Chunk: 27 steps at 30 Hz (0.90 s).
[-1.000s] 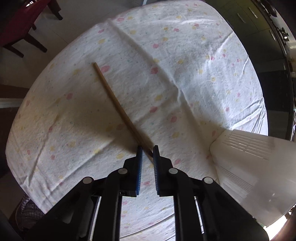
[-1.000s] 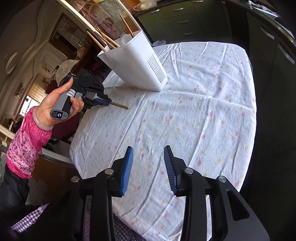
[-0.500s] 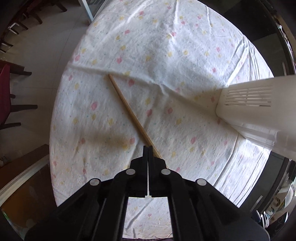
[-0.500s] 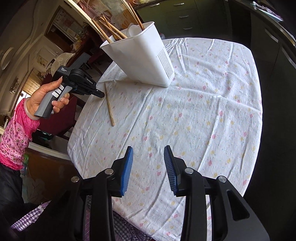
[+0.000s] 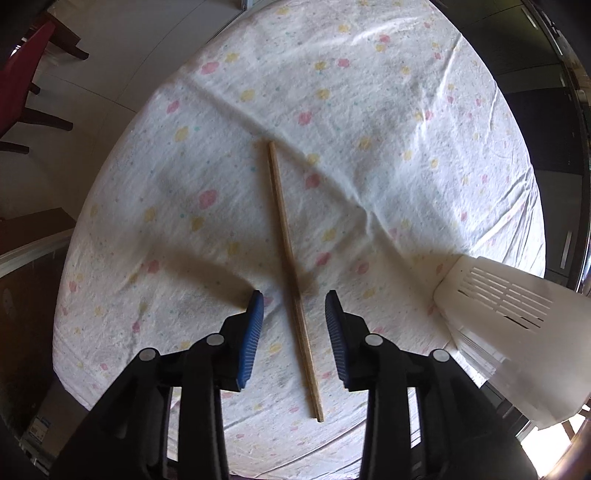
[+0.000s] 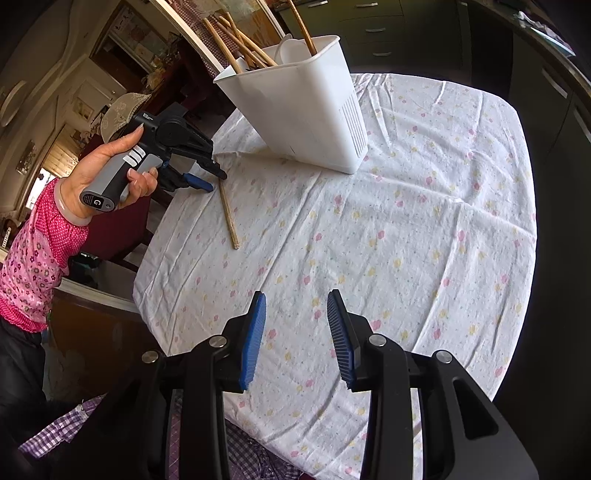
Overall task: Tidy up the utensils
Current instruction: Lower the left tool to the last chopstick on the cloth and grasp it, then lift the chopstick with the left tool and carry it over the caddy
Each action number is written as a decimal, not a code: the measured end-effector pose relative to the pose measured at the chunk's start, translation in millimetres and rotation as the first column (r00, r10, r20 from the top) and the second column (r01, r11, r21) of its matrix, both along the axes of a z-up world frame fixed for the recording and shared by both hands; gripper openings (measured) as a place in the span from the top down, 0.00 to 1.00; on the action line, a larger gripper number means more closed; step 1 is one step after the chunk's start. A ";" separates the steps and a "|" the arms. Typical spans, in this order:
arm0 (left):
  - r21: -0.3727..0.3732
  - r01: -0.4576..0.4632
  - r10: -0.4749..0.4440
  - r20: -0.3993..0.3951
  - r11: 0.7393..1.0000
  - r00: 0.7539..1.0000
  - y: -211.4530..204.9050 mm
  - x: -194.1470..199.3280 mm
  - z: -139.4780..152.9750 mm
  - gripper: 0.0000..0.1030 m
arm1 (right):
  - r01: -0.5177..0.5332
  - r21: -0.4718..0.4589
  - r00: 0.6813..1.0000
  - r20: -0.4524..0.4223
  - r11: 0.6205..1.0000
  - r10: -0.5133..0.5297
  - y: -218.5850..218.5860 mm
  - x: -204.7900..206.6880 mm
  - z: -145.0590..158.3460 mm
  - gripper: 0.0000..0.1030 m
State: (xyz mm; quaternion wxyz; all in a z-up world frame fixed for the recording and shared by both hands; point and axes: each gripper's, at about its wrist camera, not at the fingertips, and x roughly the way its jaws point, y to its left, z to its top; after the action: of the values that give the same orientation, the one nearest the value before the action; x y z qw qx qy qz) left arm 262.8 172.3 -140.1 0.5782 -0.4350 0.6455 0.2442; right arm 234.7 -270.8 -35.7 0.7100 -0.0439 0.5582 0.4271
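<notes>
One chopstick [image 5: 291, 273] flat, left hand-held gripper [image 5: 294, 306] spread — straddling

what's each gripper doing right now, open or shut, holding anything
Left gripper: open, holding nothing; the chopstick lies on the tablecloth between its fingers.
Right gripper: open, empty.

Table cover: a white cloth with pink and yellow flowers [image 5: 369, 110] is spread below the grippers.
Seating: a red wooden chair [image 5: 18, 85] is seen far left.
Cabinets: dark drawers [image 6: 388, 33] are seen ahead.
</notes>
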 end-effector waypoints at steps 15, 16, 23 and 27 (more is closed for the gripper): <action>0.097 0.241 -0.240 -0.021 0.966 0.970 -19.1 42.1 9.1 0.94 | 0.054 0.022 0.998 -0.024 0.998 -0.053 -30.8 2.2 -6.1 0.66; 0.131 0.268 -0.268 -0.020 0.954 0.963 -28.0 38.6 17.4 0.94 | 0.055 0.022 0.998 -0.022 0.998 -0.055 -30.6 1.2 -4.9 0.66; 0.273 0.390 -0.422 0.069 0.880 0.904 -52.9 23.9 66.7 0.94 | 0.058 0.022 0.998 -0.010 0.998 -0.058 -23.8 -9.8 3.2 0.66; 0.307 0.443 -0.498 0.131 0.842 0.857 -70.3 -3.7 90.1 0.94 | 0.054 0.005 0.999 -0.006 0.999 -0.054 -15.8 -19.7 4.5 0.66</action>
State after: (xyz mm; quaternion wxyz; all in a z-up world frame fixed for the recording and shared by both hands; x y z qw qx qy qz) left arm 259.1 102.0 -50.0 0.7371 -0.2035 0.6307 0.1322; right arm 215.0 -286.6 -31.1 0.7197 -0.0258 0.5601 0.4094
